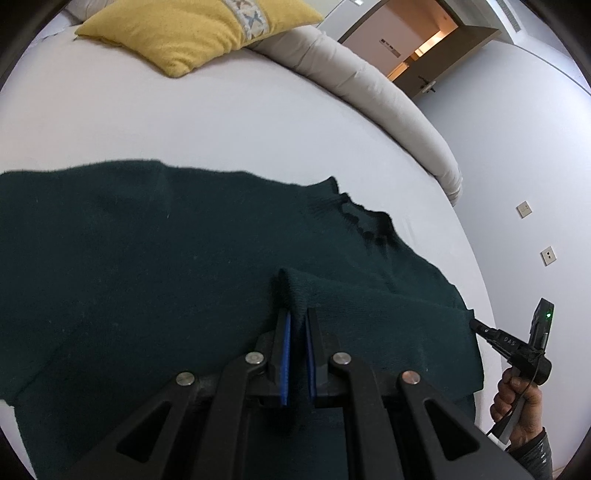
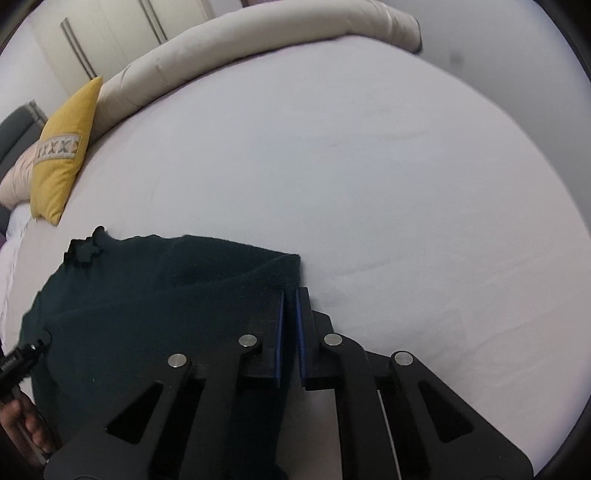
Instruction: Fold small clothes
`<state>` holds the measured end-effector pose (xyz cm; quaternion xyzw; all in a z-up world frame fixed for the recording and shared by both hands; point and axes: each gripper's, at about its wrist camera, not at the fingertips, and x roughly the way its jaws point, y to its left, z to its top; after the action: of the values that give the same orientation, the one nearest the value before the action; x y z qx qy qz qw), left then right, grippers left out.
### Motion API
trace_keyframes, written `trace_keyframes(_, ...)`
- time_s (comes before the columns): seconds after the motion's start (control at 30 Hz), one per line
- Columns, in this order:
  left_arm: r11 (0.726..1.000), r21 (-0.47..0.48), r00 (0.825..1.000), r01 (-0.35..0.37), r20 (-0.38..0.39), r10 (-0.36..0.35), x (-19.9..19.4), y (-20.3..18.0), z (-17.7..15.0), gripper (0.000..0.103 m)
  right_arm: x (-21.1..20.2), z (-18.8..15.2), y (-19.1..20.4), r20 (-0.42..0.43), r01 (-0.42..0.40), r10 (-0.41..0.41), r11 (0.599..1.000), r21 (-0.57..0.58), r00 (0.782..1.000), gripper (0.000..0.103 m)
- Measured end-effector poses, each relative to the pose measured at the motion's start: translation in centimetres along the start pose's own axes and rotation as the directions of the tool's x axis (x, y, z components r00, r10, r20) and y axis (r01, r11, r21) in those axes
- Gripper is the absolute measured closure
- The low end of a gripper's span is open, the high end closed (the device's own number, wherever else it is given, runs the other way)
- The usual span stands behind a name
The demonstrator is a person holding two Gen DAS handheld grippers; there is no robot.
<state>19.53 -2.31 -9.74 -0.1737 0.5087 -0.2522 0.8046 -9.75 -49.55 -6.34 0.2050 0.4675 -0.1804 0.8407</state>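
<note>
A dark green knitted garment [image 1: 147, 258] is lying spread over the near part of the bed [image 1: 221, 129], its scalloped neckline pointing toward the bed's far side, where a long beige bolster [image 1: 369, 85] is curving along the edge. The left gripper [image 1: 297, 317] is pinching a raised ridge of the knit between its blue pads, the jaws drawn close with only the cloth between them. The right gripper [image 2: 290, 295] is nipping the garment's hem corner in the same way, with bare sheet just beside it. A yellow cushion [image 1: 199, 33] is sitting well apart at the bed's far corner. The knit is looking thick, soft and floppy; I would judge that it is going to sag and stretch between the two holds rather than keep any shape, though it is hardly slippery or fragile. Taking it at a doubled edge or hem, as both tools are doing, seems the surest grip, since a single layer in the middle would likely bunch and drag the rest along.
</note>
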Motion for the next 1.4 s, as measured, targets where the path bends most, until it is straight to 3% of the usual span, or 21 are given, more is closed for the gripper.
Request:
trace_keyframes(0.13,1.0,0.008,1.0,-0.018,-0.012,0.018,0.9,0.1,-0.1,0.095,-0.6,0.7,-0.6,0.033,-0.022,0.02,0.999,0.037,0.999,0.099)
trace_keyframes(0.23,1.0,-0.03,1.0,0.003,-0.019,-0.003,1.4,1.0,-0.4,0.095,2.3,0.7,-2.4,-0.019,0.096,-0.095,0.994,0.058,0.995,0.103)
trace_keyframes(0.4,1.0,-0.008,1.0,0.01,-0.015,-0.011,0.9,0.5,-0.5,0.095,-1.1,0.2,-3.1,0.034,-0.103,0.1,0.988,0.116,0.994,0.096)
trace_keyframes(0.47,1.0,-0.009,1.0,0.014,-0.014,-0.014,0.8,0.3,-0.8,0.095,-3.2,-0.9,-3.0,0.057,-0.158,0.152,0.98,0.118,0.987,0.077)
trace_keyframes(0.5,1.0,-0.009,1.0,0.016,-0.015,-0.016,0.7,0.3,-0.9,0.095,-3.8,-1.5,-2.9,0.055,-0.167,0.161,0.979,0.119,0.985,0.062)
trace_keyframes(0.57,1.0,-0.01,1.0,0.019,-0.017,-0.02,0.6,0.2,-1.1,0.095,-4.7,-2.9,-2.3,0.036,-0.179,0.176,0.978,0.105,0.984,0.055)
trace_keyframes(0.7,1.0,-0.016,0.999,0.017,-0.027,-0.017,0.7,0.3,-1.1,0.095,-4.4,-5.8,0.1,-0.083,-0.173,0.176,0.984,0.044,0.981,0.059)
trace_keyframes(0.83,1.0,-0.01,0.999,0.01,-0.035,-0.01,0.8,0.2,-1.0,0.095,-3.5,-7.8,1.2,-0.125,-0.143,0.141,0.99,-0.002,0.982,0.088)
trace_keyframes(0.9,1.0,-0.01,0.999,0.012,-0.033,-0.012,0.5,0.2,-1.0,0.095,-3.5,-7.5,1.5,-0.123,-0.134,0.132,0.991,-0.009,0.984,0.092)
trace_keyframes(1.1,1.0,0.017,1.0,-0.012,-0.016,0.012,0.7,-0.4,-0.6,0.096,-5.8,-6.9,0.8,-0.085,-0.126,0.121,0.991,-0.049,0.989,0.094)
trace_keyframes(1.2,0.999,-0.044,0.998,0.022,-0.057,-0.024,2.2,1.0,-0.2,0.095,-3.0,-7.4,-0.5,-0.14,-0.127,0.126,0.992,-0.001,0.982,0.094)
trace_keyframes(1.27,0.999,-0.041,0.998,0.031,-0.053,-0.033,1.8,1.2,-0.6,0.095,-3.2,-7.6,-1.1,-0.116,-0.154,0.157,0.988,0.028,0.981,0.094)
trace_keyframes(1.4,0.997,-0.06,0.997,0.051,-0.046,-0.054,1.7,1.5,-0.9,0.095,-3.5,-7.3,-0.5,-0.118,-0.136,0.134,0.991,-0.015,0.984,0.094)
